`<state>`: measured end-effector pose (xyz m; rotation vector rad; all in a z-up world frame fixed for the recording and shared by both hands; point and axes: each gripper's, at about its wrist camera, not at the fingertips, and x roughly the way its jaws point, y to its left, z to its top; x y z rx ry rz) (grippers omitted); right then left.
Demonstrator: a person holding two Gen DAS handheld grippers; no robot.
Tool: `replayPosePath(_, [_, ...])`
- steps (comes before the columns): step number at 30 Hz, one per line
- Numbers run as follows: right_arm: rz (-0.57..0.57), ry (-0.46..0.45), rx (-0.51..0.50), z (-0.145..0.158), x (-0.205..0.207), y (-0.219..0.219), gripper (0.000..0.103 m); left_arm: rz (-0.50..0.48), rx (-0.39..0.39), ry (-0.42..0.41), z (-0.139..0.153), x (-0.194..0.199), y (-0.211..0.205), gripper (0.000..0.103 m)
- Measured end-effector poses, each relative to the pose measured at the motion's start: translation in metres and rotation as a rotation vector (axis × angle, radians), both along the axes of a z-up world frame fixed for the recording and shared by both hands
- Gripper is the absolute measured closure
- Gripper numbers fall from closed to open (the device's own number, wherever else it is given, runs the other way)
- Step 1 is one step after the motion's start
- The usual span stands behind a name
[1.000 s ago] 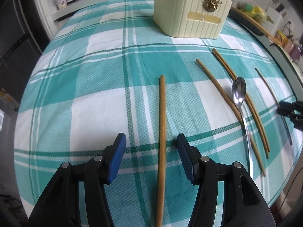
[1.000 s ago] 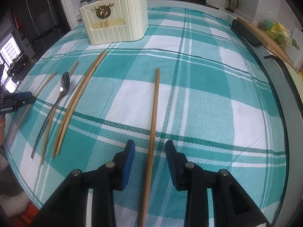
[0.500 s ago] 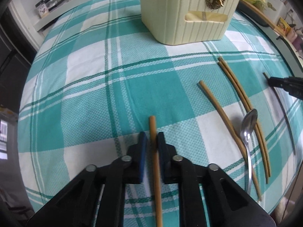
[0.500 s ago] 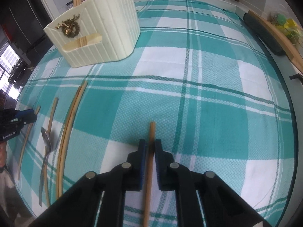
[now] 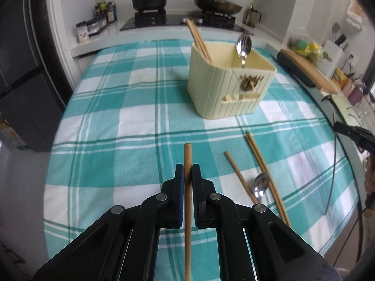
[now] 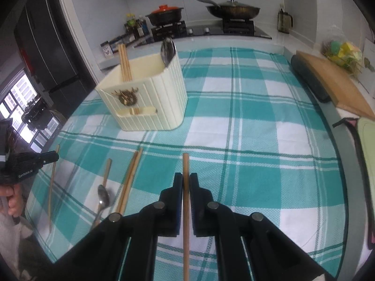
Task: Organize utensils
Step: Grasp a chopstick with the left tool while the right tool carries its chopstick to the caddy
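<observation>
My left gripper (image 5: 187,167) is shut on a wooden chopstick (image 5: 187,157) and holds it above the checked tablecloth. My right gripper (image 6: 186,176) is shut on another wooden chopstick (image 6: 186,164), also lifted. A cream utensil holder (image 5: 225,86) stands ahead with two chopsticks (image 5: 198,38) and a spoon (image 5: 243,44) upright in it; it also shows in the right wrist view (image 6: 145,98). Loose chopsticks (image 5: 260,161) and a metal spoon (image 5: 260,185) lie on the cloth, also seen in the right wrist view as chopsticks (image 6: 129,178) and the spoon (image 6: 103,194).
The teal and white cloth (image 5: 131,126) covers the table. A wooden board (image 6: 332,84) and a dark roll (image 6: 307,77) lie at the right edge. A stove with pots (image 6: 199,18) is behind. The other hand-held gripper (image 6: 35,161) shows at the left.
Both grippers closed on their chopsticks and lifted them off the cloth; the views tilted up toward the holder and stove.
</observation>
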<state>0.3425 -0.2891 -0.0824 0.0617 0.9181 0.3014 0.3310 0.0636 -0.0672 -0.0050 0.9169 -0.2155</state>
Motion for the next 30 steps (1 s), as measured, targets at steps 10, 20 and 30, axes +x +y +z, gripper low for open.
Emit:
replayPosePath(10, [0.040,-0.273,0.023,0.092,-0.065,0.005,0.097,0.012,-0.119,-0.200,0.079,-0.046,0.015,0.098])
replayPosePath(20, [0.002,-0.409,0.046,0.131,-0.059,0.020,0.097,0.042,-0.174,-0.303,0.123,-0.033,0.015,0.098])
replayPosePath(30, [0.007,-0.463,0.046,0.182,-0.020,0.029,0.097,0.042,-0.223,-0.400,0.192,0.009,0.002,0.099])
